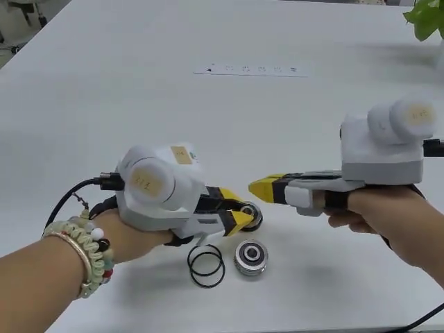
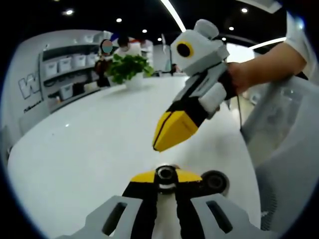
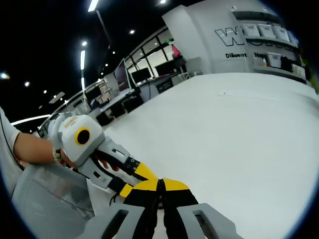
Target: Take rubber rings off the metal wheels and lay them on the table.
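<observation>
Your left claw (image 1: 241, 216) has its yellow tips clamped on one small metal wheel (image 1: 252, 216), close to the near edge of the white counter (image 1: 139, 90) and about midway along it. In the left gripper view that wheel sits right at the tips with its round face and hub turned up toward the camera, so its axle stands up from the claw rather than running along it. Whether its dark rim touches the counter, I cannot tell. Your right claw (image 1: 259, 189) is pressed together with nothing between its yellow tips. It points level across the counter toward your left claw, its tip just beside the clamped wheel on the far side, with a small gap between them. A second one, the loose wheel (image 1: 250, 257), lies flat on the counter closer to the near edge, with its hub hole facing straight up. A dark band runs round its outside, and I cannot make out whether that is rubber or a groove. Just beside it, toward your left hand, two thin black rubber rings (image 1: 206, 266) lie flat on the counter, overlapping each other and apart from the loose wheel. Bead bracelets (image 1: 87, 253) circle your left wrist. Toward the far edge lies a pale printed strip (image 1: 251, 69), and a leafy plant (image 1: 429, 17) stands at the far right corner.
</observation>
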Available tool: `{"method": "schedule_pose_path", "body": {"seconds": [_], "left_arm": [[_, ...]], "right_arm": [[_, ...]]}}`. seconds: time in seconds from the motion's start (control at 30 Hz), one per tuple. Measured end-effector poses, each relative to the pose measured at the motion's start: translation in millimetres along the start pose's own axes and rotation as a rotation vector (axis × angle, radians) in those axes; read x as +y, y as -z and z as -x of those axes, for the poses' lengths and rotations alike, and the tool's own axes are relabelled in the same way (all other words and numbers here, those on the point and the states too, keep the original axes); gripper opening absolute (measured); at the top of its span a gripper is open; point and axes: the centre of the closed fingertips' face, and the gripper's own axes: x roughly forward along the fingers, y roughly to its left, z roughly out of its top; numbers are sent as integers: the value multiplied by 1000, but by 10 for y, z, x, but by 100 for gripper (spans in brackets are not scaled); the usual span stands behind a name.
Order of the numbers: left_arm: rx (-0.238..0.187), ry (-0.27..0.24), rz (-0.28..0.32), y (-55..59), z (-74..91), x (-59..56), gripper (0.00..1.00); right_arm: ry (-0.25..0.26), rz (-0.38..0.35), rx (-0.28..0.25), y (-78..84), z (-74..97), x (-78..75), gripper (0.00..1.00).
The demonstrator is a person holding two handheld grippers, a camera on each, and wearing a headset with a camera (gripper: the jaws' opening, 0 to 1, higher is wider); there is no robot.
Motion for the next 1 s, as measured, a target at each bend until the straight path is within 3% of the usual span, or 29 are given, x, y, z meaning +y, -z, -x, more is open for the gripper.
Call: {"method": "schedule_pose_path", "body": {"seconds": [0.07, 0.17, 0.23, 0.27, 0.3, 0.4, 0.47, 0.57, 1.0], "left_arm": [[0, 0, -1, 0, 0, -1, 13], [3, 1, -4, 0, 0, -4, 13], [3, 2, -6, 0, 1, -5, 13], [3, 2, -7, -1, 1, -6, 13], [2, 3, -7, -1, 1, -6, 13], [1, 4, -8, -1, 3, -7, 13], [1, 4, -8, -1, 4, -9, 13], [0, 5, -7, -1, 6, -9, 13], [-4, 6, -4, -1, 10, -9, 13]], "right_arm": [[23, 25, 32, 60, -3, -73, 0], [7, 71, 96, 176, 15, -78, 0], [19, 163, 172, 312, 25, -113, 4], [28, 187, 185, 348, 14, -129, 7], [12, 200, 224, 441, 16, -99, 8], [-28, 215, 250, 535, -22, -40, 13], [-55, 250, 221, 502, -68, -5, 17], [-40, 246, 204, 473, -96, -27, 22], [-52, 283, 152, 422, -157, -24, 21]]}}
